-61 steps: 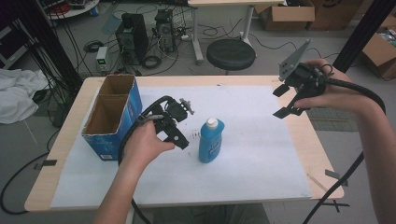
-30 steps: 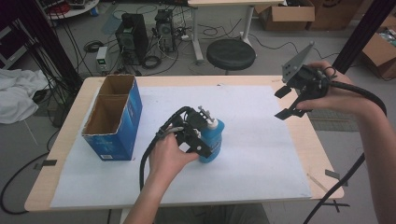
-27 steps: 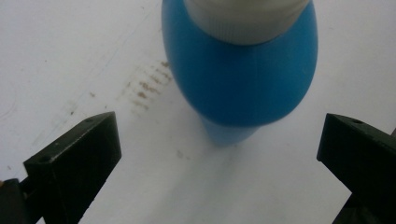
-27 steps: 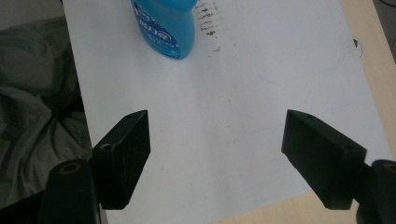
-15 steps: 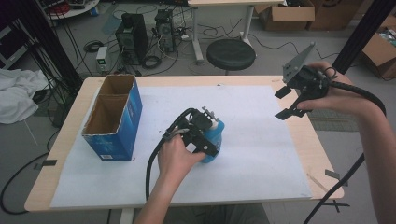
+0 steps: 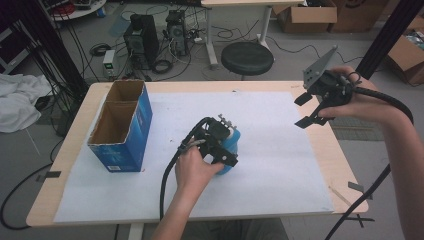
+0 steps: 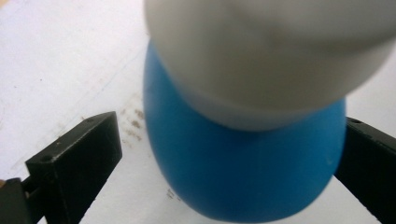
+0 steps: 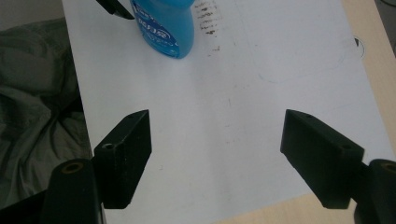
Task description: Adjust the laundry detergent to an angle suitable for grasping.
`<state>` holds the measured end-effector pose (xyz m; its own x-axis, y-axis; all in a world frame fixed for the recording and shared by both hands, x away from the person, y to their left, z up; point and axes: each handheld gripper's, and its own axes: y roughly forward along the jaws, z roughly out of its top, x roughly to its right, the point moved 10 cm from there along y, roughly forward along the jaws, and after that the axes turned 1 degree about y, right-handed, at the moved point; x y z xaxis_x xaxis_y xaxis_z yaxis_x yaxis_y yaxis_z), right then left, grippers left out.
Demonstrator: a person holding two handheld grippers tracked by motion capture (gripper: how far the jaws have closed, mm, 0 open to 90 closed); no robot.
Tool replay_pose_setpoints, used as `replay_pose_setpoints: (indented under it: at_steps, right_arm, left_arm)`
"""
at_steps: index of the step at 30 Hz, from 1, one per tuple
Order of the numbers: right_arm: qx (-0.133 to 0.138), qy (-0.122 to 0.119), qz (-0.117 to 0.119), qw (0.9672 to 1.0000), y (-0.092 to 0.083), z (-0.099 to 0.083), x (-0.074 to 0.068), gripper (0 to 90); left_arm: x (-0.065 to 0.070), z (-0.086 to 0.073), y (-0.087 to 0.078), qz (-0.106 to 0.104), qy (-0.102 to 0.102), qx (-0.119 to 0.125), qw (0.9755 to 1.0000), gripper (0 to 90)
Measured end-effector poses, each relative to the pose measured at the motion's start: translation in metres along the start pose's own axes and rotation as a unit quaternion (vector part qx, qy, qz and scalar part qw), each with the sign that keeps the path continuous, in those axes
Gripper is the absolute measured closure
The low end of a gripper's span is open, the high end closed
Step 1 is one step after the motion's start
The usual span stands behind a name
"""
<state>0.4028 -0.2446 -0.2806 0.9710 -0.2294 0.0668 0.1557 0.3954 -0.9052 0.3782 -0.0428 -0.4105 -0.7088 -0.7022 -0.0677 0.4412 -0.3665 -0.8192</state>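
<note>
now left gripper [image 6: 226, 150] lower over blue bottle [image 6: 231, 145], jaws spread astride, not pinching.

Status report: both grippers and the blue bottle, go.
Left gripper straddles blue bottle, one jaw clear of it. Right gripper open, empty, above table edge. Cardboard box stands clear at left.

Both grippers, left gripper [image 6: 223, 148] and right gripper [image 6: 316, 107], are black with blocky jaws, thick black cables, bare forearms.
</note>
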Motion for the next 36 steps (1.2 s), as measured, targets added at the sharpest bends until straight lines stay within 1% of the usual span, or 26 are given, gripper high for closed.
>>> replay_pose_setpoints:
  at_steps: [1, 3, 7, 8, 10, 12, 16, 17, 20, 23, 24, 25, 26, 28, 29, 36]
  right_arm:
    - [0.001, 0.000, 0.000, 1.0000, 0.0000, 0.0001, 0.0001, 25.0]
    - [0.001, 0.001, 0.000, 1.0000, 0.0004, -0.0003, 0.0005, 24.9]
    - [0.001, 0.000, 0.001, 1.0000, 0.0009, -0.0001, 0.0005, 24.9]
    - [0.002, 0.000, 0.001, 1.0000, 0.0013, 0.0001, 0.0005, 24.9]
    - [0.002, 0.000, 0.001, 1.0000, 0.0015, 0.0000, 0.0006, 24.9]
    - [0.003, 0.000, 0.001, 1.0000, 0.0016, -0.0002, 0.0007, 24.9]
    - [0.003, 0.001, 0.002, 1.0000, 0.0019, -0.0010, 0.0013, 24.9]
    - [0.002, 0.001, 0.002, 1.0000, 0.0021, -0.0012, 0.0016, 24.9]
    - [0.003, 0.003, 0.002, 1.0000, 0.0023, -0.0011, 0.0019, 24.9]
    - [0.003, 0.002, 0.003, 1.0000, 0.0031, -0.0013, 0.0023, 24.9]
    - [0.003, 0.002, 0.003, 1.0000, 0.0034, -0.0016, 0.0024, 24.9]
    - [0.003, 0.002, 0.003, 1.0000, 0.0037, -0.0021, 0.0028, 24.9]
    - [0.003, 0.003, 0.003, 1.0000, 0.0040, -0.0027, 0.0030, 24.9]
    - [0.003, 0.005, 0.004, 1.0000, 0.0042, -0.0036, 0.0035, 24.9]
    - [0.003, 0.005, 0.004, 1.0000, 0.0043, -0.0040, 0.0037, 24.9]
    - [0.003, 0.007, 0.005, 1.0000, 0.0045, -0.0052, 0.0040, 24.9]
  left_arm:
    - [0.0000, 0.0000, 0.0000, 0.000, 0.000, 0.000, 1.0000, 1.7]
    - [-0.0012, 0.0001, -0.0004, 0.000, -0.005, 0.009, 0.9999, 2.5]
    - [-0.0005, 0.0003, 0.0007, -0.004, -0.009, 0.016, 0.9998, 9.5]
    - [-0.0005, 0.0001, 0.0016, -0.002, -0.013, 0.016, 0.9998, 10.6]
    - [-0.0010, 0.0001, 0.0020, 0.000, -0.012, 0.018, 0.9998, 14.2]
    - [-0.0016, 0.0010, 0.0020, 0.001, -0.019, 0.024, 0.9995, 15.6]
    - [-0.0010, 0.0007, 0.0043, 0.003, -0.023, 0.022, 0.9995, 16.5]
    - [-0.0003, 0.0006, 0.0048, 0.002, -0.021, 0.021, 0.9996, 17.0]
    - [0.0008, 0.0004, 0.0060, 0.003, -0.021, 0.019, 0.9996, 19.9]
    - [0.0007, 0.0001, 0.0071, 0.003, -0.025, 0.020, 0.9995, 27.1]
    - [0.0004, 0.0007, 0.0063, -0.002, -0.030, 0.025, 0.9992, 30.8]
    - [0.0004, 0.0007, 0.0063, -0.002, -0.030, 0.025, 0.9992, 33.3]
    - [0.0016, 0.0011, 0.0055, -0.014, -0.034, 0.027, 0.9990, 36.4]
    - [0.0036, 0.0017, 0.0051, -0.019, -0.035, 0.029, 0.9988, 41.3]
    - [0.0037, 0.0018, 0.0049, -0.016, -0.033, 0.028, 0.9989, 42.2]
    - [0.0039, 0.0018, 0.0046, -0.014, -0.033, 0.030, 0.9989, 42.9]
